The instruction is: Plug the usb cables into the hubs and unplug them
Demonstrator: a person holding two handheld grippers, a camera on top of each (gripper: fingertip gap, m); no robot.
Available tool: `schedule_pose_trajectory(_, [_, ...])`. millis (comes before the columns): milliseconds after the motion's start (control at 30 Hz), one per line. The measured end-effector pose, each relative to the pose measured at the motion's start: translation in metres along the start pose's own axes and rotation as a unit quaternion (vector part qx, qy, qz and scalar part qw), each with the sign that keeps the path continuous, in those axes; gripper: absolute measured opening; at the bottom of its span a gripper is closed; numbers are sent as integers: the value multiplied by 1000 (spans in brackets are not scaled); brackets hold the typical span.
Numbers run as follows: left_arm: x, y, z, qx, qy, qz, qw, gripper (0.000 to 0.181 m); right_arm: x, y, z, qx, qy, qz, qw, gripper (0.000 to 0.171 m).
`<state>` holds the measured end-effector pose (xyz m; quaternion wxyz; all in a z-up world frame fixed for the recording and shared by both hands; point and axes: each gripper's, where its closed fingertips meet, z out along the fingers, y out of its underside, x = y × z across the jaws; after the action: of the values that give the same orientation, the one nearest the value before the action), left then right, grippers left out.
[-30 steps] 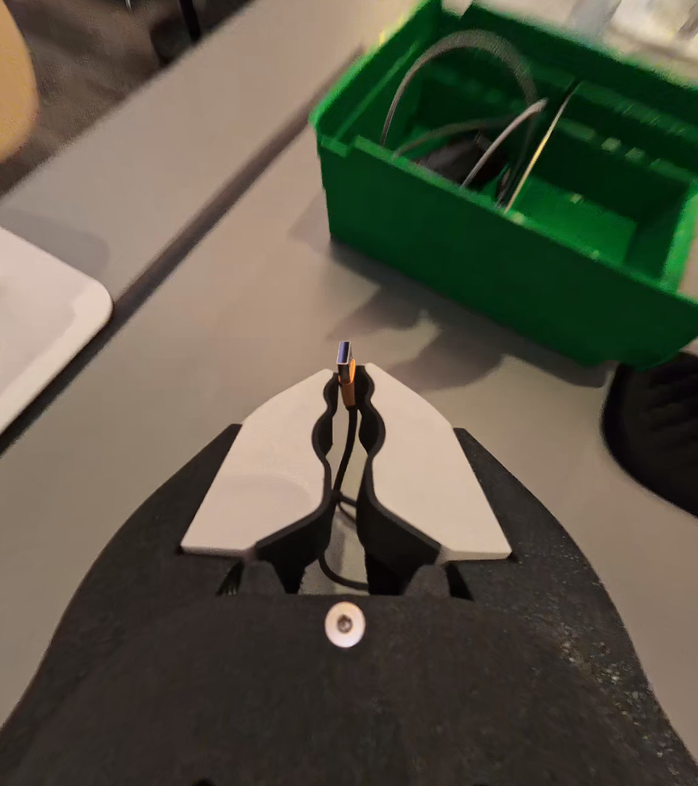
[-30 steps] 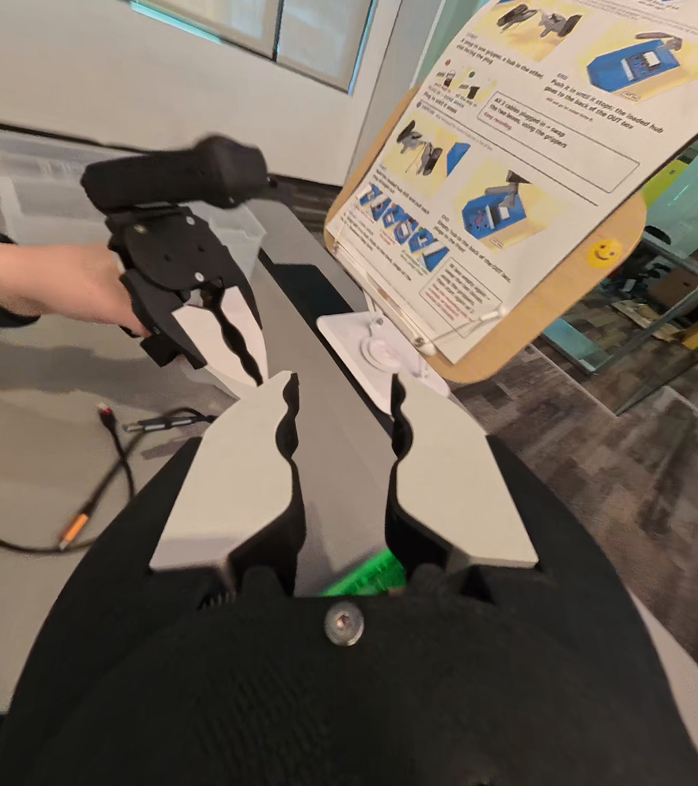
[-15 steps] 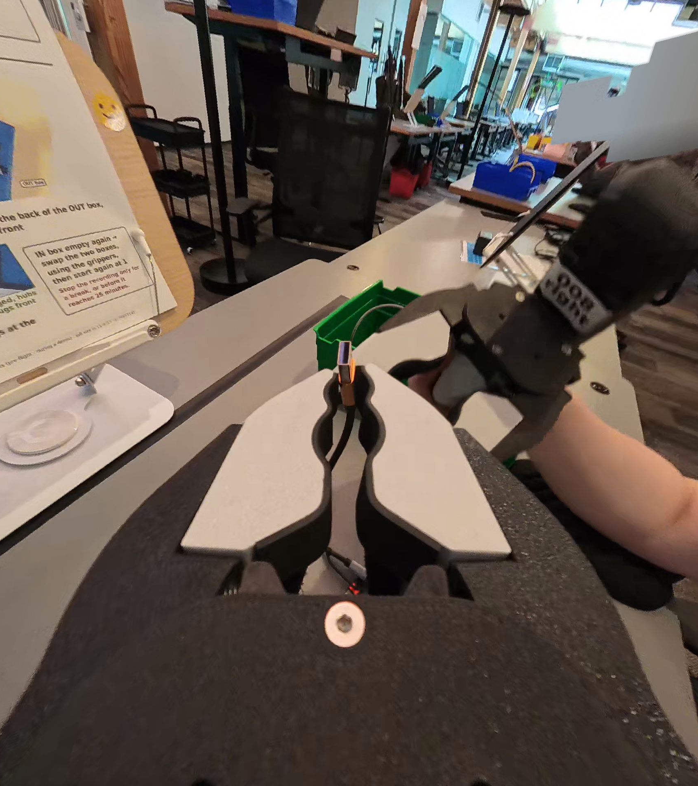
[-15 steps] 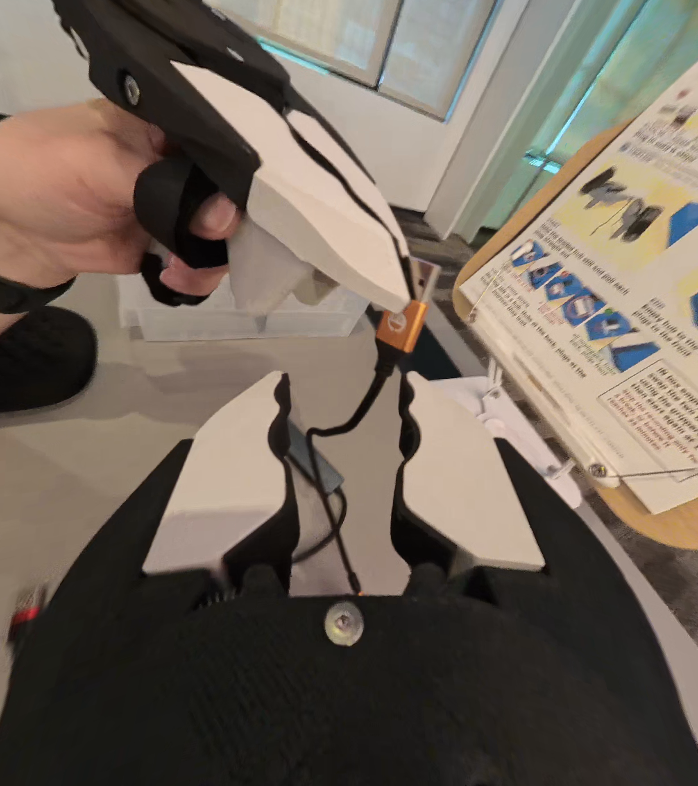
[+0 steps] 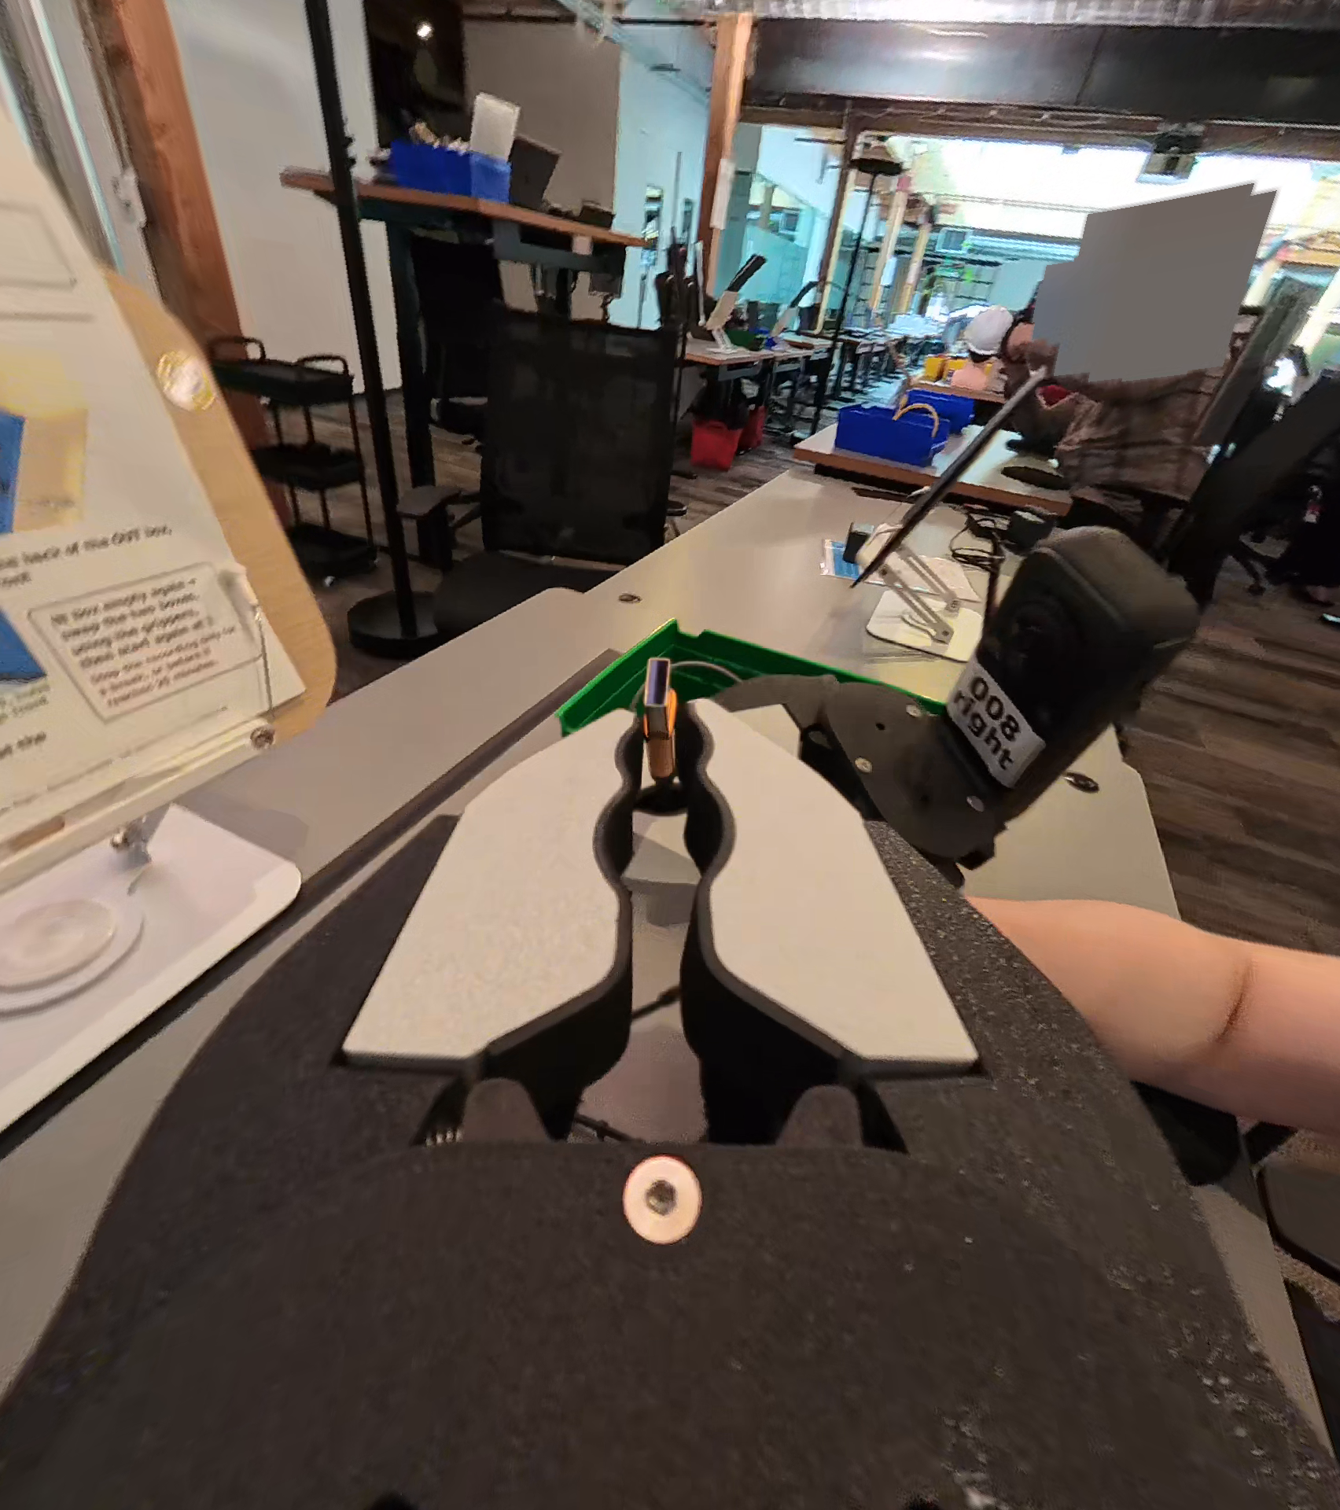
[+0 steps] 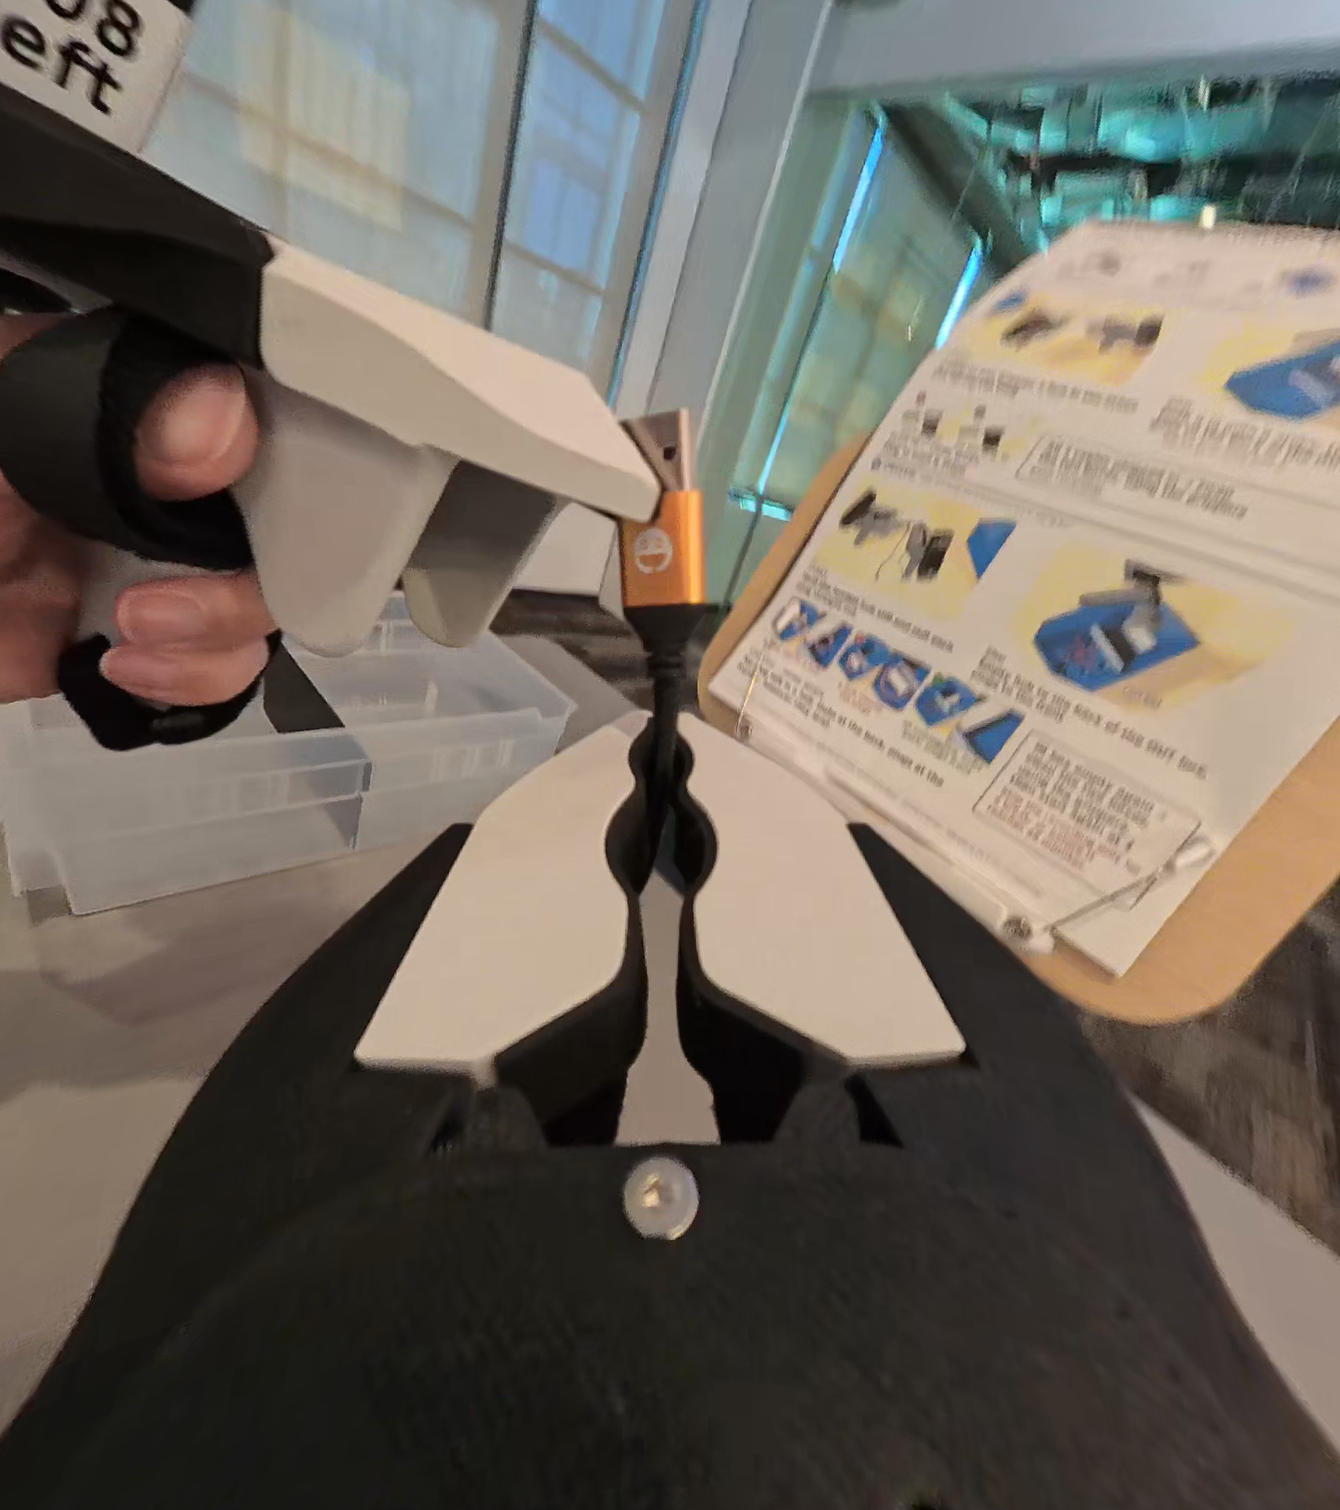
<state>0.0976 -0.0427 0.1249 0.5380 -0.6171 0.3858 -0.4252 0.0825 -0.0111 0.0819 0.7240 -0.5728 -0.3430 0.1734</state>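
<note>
your left tool (image 5: pixel 660 739): clamped on the orange USB plug (image 5: pixel 660 735), metal tip toward 12 | your right tool (image 6: pixel 660 764): narrow round its cable (image 6: pixel 663 719) just below | plug axis upright; green bin (image 5: pixel 634 686) at 12 on the counter (image 5: pixel 422 735)

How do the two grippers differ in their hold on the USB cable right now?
The left gripper pinches the orange plug at its fingertips; the right gripper is closed on the black cord just below it. The left gripper comes in from the side above, the right one from underneath. Both are shut on the same cable, lifted off the table.
</note>
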Motion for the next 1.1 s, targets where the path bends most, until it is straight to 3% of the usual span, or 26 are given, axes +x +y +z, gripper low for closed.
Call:
schedule_pose_trajectory(33, [7, -3, -1, 3, 10, 13, 1000, 7, 1, -8, -5, 24, -7, -16, 1000, 0])
schedule_pose_trajectory(100, [18, -8, -4, 1, 19, 36, 999, 34, 8, -24, -17, 67, 0, -53, 996, 0])
schedule_pose_trajectory(233, [42, 0, -8, -51, 41, 108, 992, 55, 13, -47, -37, 125, -12, -101, 987, 0])
schedule_pose_trajectory(433, [46, 0, -5, -66, -37, 209, 975, 47, 4, -54, -45, 126, -20, -183, 975, 0])
schedule_pose_trajectory(733, [53, -2, -1, -62, -44, 163, 984, 42, -10, -49, -37, 109, -15, -239, 965, 1])
schedule_pose_trajectory(900, [46, 5, 6, -70, -47, 136, 987, 24, -10, -45, -34, 90, -2, -263, 961, 0])
schedule_pose_trajectory(967, [46, 7, 8, -72, -35, 126, 989, 9, -6, -41, -32, 79, 9, -270, 959, 0])
schedule_pose_trajectory(1100, [39, 10, 10, -80, -42, 124, 988, 7, -3, -36, -29, 67, 11, -270, 961, 0])
